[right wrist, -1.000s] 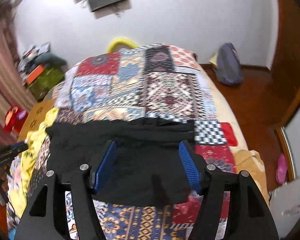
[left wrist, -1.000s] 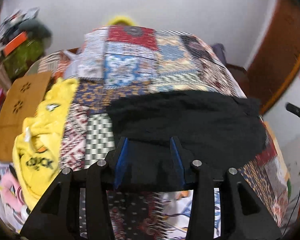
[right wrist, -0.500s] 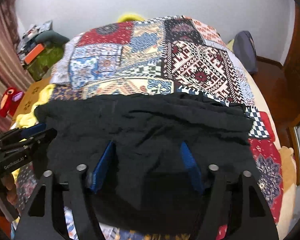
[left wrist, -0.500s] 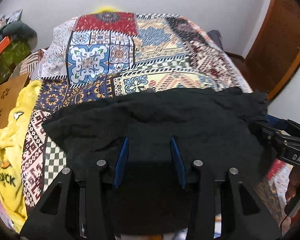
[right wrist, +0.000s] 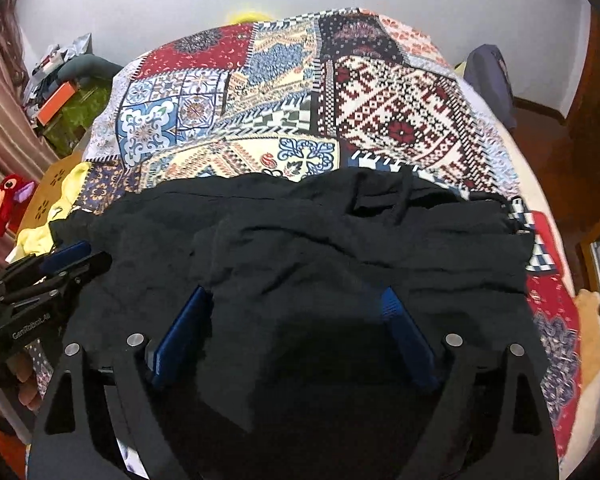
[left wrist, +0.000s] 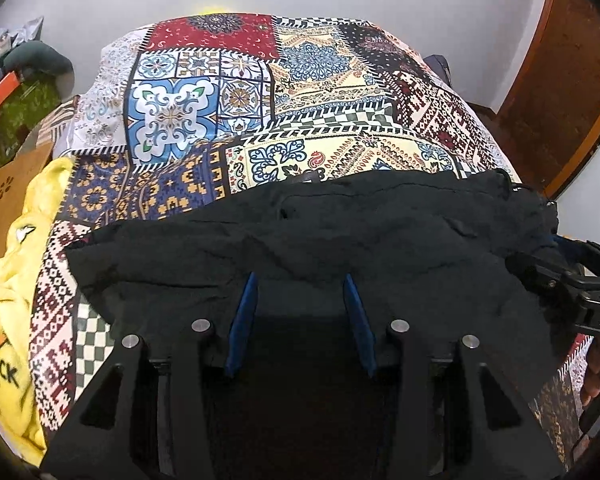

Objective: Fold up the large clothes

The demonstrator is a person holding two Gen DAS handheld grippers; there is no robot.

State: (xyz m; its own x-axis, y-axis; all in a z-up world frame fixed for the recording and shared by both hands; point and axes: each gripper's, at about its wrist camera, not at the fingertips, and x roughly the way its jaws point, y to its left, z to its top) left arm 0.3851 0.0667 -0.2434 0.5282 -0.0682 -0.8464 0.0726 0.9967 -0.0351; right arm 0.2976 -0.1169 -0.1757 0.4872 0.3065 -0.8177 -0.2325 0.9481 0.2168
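A large black garment (left wrist: 320,240) lies spread across the near part of a bed with a patchwork cover (left wrist: 240,92); it also shows in the right wrist view (right wrist: 300,248). My left gripper (left wrist: 300,284) is open, its blue pads over the garment's near edge, nothing between them. My right gripper (right wrist: 296,300) is open wide above the garment's near part. Each gripper shows in the other's view: the right one (left wrist: 572,276) at the garment's right end, the left one (right wrist: 48,268) at its left end.
A yellow garment (left wrist: 16,272) lies at the bed's left edge beside a brown perforated panel (left wrist: 4,200). Clutter and a green box (right wrist: 76,116) stand far left. A dark bag (right wrist: 492,76) sits on the floor at right, by a wooden door (left wrist: 572,60).
Both grippers moved forward and lower over the bed. The black garment now lies spread wider, filling more of both views. Both jaws stayed open.
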